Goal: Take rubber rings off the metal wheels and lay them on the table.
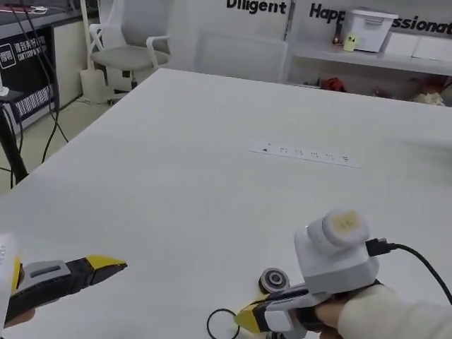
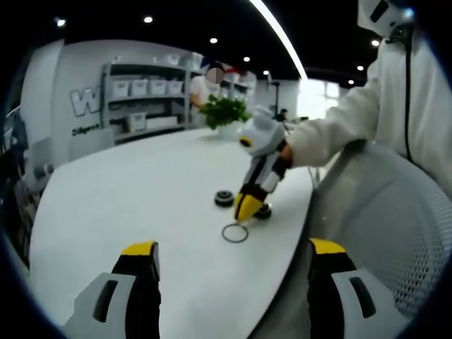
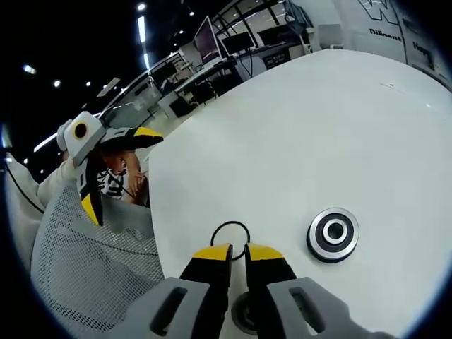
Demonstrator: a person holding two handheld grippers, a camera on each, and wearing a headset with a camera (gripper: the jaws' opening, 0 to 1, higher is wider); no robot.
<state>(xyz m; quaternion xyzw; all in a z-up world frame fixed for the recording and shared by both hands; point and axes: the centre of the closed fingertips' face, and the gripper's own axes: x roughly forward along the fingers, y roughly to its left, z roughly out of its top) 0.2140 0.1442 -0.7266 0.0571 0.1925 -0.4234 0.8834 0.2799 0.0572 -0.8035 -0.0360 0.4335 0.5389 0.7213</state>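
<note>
- Ahead of right gripper (image 3: 238,252), at twelve o'clock, saw ring (image 3: 231,233) lying flat; jaws nearly together, empty.
- Needed wheel (image 3: 332,234) at three o'clock steadied by left gripper (image 2: 233,248), jaws apart.

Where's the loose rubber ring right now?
In the right gripper view the rubber ring lies flat on the table, just in front of the tips of the right gripper, with a metal wheel apart to its right.
</note>
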